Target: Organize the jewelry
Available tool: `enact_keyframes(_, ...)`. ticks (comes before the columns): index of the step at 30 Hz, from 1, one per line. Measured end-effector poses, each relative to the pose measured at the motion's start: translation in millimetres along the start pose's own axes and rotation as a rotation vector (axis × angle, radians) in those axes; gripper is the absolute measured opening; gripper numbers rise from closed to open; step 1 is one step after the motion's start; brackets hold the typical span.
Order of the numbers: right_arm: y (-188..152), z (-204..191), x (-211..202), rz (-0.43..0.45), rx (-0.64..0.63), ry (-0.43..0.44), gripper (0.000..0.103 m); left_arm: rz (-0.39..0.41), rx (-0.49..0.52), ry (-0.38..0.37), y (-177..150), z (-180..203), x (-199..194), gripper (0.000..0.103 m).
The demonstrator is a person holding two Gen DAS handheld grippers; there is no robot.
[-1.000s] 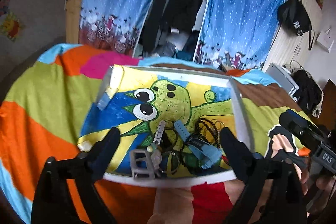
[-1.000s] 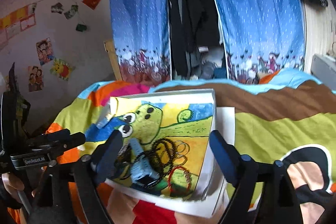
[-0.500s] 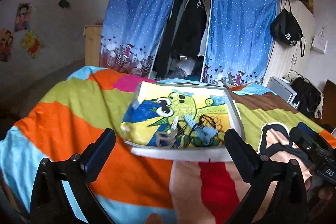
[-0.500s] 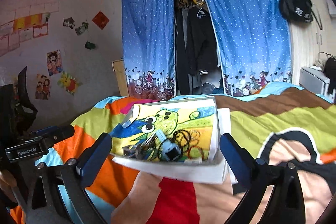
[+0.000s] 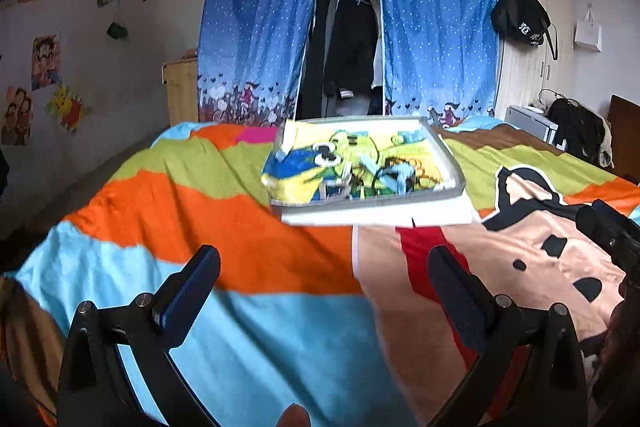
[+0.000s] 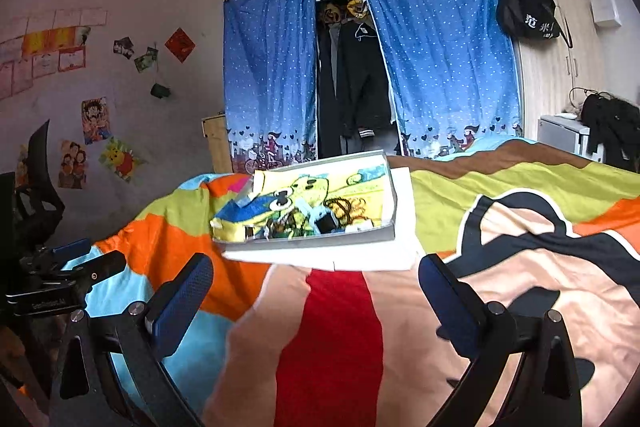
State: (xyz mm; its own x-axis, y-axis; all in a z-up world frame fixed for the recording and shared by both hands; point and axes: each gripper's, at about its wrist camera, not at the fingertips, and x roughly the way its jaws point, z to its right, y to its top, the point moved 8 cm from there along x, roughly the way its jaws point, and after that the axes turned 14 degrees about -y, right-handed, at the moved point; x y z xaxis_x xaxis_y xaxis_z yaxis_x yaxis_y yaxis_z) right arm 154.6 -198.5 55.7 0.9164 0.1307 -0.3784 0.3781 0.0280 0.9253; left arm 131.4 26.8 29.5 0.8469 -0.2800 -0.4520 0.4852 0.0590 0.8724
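My L gripper [image 5: 324, 283] and R gripper [image 6: 316, 287]: fingers spread wide, nothing between. Jewelry [image 5: 372, 177] heaped at near end of tray [image 5: 454, 171], far across bed [image 5: 248, 239]. Approach low, pick one piece from pile edge, avoid tangled cords.

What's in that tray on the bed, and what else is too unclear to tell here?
- Jewelry pile in the tray: left view, too small and blurred to tell pieces apart.
- Same pile: right view, the tray's near wall hides part.
- White sheet under the tray: mostly covered by it.
- Wardrobe contents: dark, curtains hide the sides.
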Motion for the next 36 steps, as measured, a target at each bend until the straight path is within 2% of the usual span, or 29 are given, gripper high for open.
enact_keyframes(5,-16.3,2.4,-7.8,0.000,-0.003,-0.004,0.103,-0.008,-0.033,0.014,-19.4,-2.1,-4.1,0.101)
enact_keyframes(12,-29.2,10.6,-2.1,-0.042,0.032,-0.012,0.103,-0.011,-0.057,0.015,-23.2,-2.7,-5.2,0.101)
enact_keyframes(23,-34.2,16.9,-1.3,-0.057,0.061,-0.013,0.103,-0.025,-0.067,0.008,-28.1,-5.7,-5.7,0.101)
enact_keyframes(27,-36.6,17.0,-1.1,-0.063,0.059,-0.011,0.103,-0.043,-0.078,0.011,-31.2,-5.3,-4.1,0.101)
enact_keyframes(30,-38.4,16.2,-0.8,-0.068,0.056,-0.008,0.103,-0.085,-0.069,0.004,-36.0,-2.8,0.4,0.101)
enact_keyframes(36,-41.5,13.2,0.2,-0.078,0.050,0.000,0.103,-0.101,-0.052,-0.015,-41.9,4.1,3.9,0.101)
